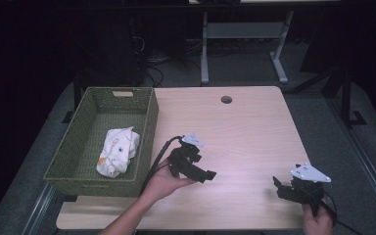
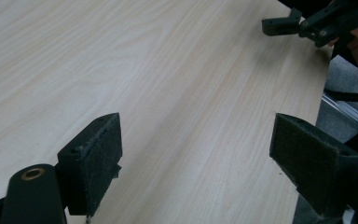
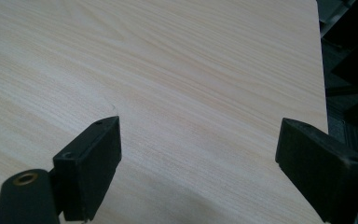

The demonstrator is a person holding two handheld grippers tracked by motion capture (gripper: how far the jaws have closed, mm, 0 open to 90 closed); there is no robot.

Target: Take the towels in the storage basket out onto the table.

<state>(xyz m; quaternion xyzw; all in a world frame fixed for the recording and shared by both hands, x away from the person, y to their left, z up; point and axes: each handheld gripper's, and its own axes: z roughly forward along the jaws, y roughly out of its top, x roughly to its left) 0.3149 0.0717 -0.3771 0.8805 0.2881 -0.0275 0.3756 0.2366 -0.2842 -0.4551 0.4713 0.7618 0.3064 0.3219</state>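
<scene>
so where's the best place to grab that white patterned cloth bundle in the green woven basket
Probably the raised top fold of the white patterned cloth bundle, coming straight down from above: the walls of the green woven basket block a side approach, and the crumpled hump gives open jaws something to pinch. The left gripper is nearer.

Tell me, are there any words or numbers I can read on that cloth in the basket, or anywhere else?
None can be read. The white cloth in the green basket has small dark and orange marks, too blurred to tell if they are letters. The table and both grippers bear no writing.
</scene>
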